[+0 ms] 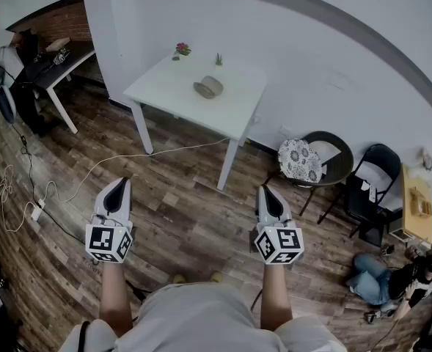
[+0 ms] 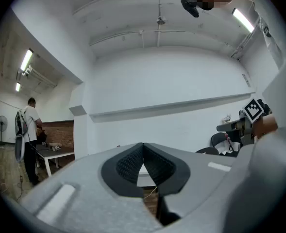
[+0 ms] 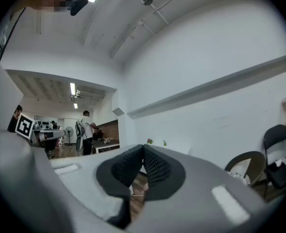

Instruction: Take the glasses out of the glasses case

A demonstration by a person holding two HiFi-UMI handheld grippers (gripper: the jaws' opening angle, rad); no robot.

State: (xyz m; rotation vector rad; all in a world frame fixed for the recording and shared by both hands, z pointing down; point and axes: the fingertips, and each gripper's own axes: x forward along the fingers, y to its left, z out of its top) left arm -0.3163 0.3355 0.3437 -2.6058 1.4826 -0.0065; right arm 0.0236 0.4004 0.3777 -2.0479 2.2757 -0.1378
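A grey oval glasses case (image 1: pixel 208 87) lies on a white table (image 1: pixel 179 97) well ahead of me; whether it is open is too small to tell, and no glasses show. My left gripper (image 1: pixel 122 183) and right gripper (image 1: pixel 265 191) hang side by side over the wooden floor, far short of the table. Both are shut with nothing between the jaws. In the left gripper view the dark pads (image 2: pixel 143 165) meet at the tips. The right gripper view shows its pads (image 3: pixel 143 168) touching too, with the table edge behind them.
Two small potted plants (image 1: pixel 182 50) stand at the table's far edge. A round chair with a patterned cushion (image 1: pixel 300 160) and a black folding chair (image 1: pixel 373 185) stand at right. A white cable (image 1: pixel 91 171) runs across the floor. A dark desk (image 1: pixel 54 64) with a person stands at left.
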